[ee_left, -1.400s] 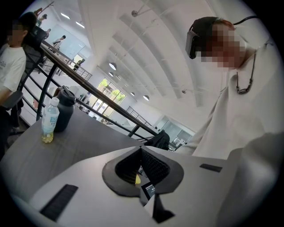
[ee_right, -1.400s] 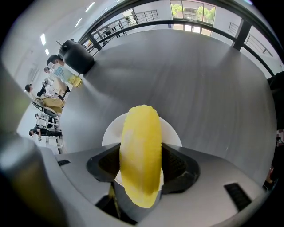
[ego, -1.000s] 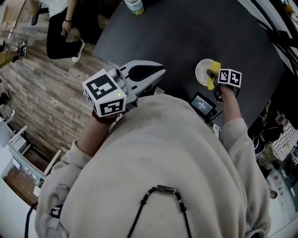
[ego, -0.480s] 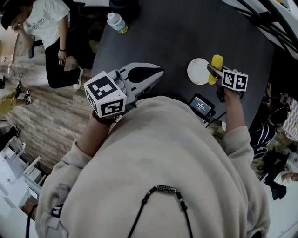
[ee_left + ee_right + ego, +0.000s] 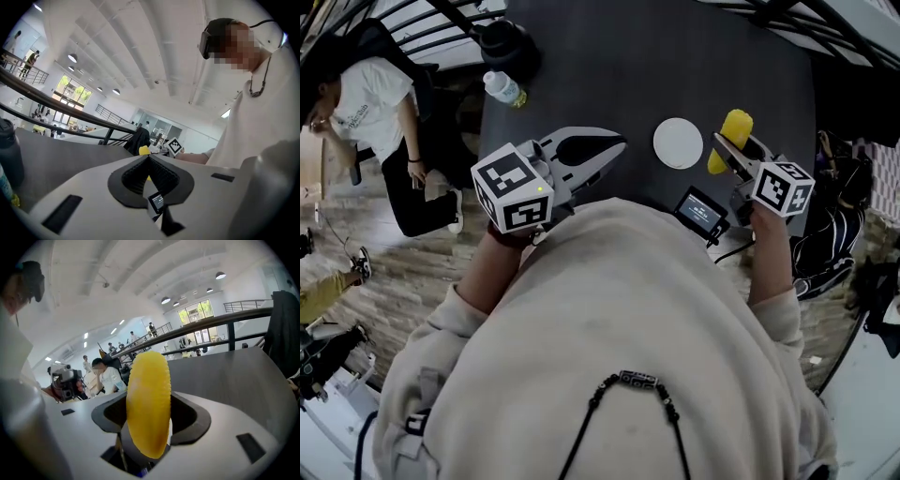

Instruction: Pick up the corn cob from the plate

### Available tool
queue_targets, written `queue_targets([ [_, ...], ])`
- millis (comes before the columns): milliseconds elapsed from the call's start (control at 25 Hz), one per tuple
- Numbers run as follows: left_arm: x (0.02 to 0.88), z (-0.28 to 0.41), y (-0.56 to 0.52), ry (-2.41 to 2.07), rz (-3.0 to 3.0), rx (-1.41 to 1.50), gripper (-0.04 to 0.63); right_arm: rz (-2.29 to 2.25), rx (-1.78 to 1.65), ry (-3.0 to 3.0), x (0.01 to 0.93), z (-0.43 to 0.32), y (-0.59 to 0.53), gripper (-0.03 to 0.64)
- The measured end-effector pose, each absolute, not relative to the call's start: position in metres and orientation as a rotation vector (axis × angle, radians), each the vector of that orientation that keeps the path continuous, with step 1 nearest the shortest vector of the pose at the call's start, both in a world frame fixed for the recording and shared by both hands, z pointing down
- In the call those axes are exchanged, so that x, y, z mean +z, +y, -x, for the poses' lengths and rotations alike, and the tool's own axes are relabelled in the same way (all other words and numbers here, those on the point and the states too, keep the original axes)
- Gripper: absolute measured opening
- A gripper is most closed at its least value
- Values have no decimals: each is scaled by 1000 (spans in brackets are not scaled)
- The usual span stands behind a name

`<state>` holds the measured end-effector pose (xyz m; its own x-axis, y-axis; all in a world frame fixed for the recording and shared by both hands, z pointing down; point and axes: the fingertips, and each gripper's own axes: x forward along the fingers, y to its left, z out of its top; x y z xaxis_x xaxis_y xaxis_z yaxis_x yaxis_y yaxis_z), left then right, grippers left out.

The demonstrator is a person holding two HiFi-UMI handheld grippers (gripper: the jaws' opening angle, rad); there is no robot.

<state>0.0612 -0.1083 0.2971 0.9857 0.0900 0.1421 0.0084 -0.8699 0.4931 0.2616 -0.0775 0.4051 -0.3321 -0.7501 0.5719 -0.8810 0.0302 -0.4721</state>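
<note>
No writing or label here is legible

A dark grey table (image 5: 675, 56) is seen across the upper middle of the head view, and a wood-plank floor (image 5: 403, 272) is laid along its left side. At the upper left, a person in a white shirt (image 5: 366, 103) is seen beside the table. In the left gripper view, the upper frame is filled by a white beamed ceiling (image 5: 140, 47). Round lamps (image 5: 71, 58) are lit at the left, and daylight is admitted through a large window (image 5: 70, 89) above a dark railing (image 5: 56, 99). More people (image 5: 105, 373) are seen at the left of the right gripper view.
</note>
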Motion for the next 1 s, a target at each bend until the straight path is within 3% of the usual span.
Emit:
queue_targets([
  [400,294,-81,-105,186,-2621,187,6,-1795,1007,-2466,308,-229,-55,256],
  [1000,299,-101,-108,259,-2618,180,6,-1817,936,-2462,299,-227,-49,256],
])
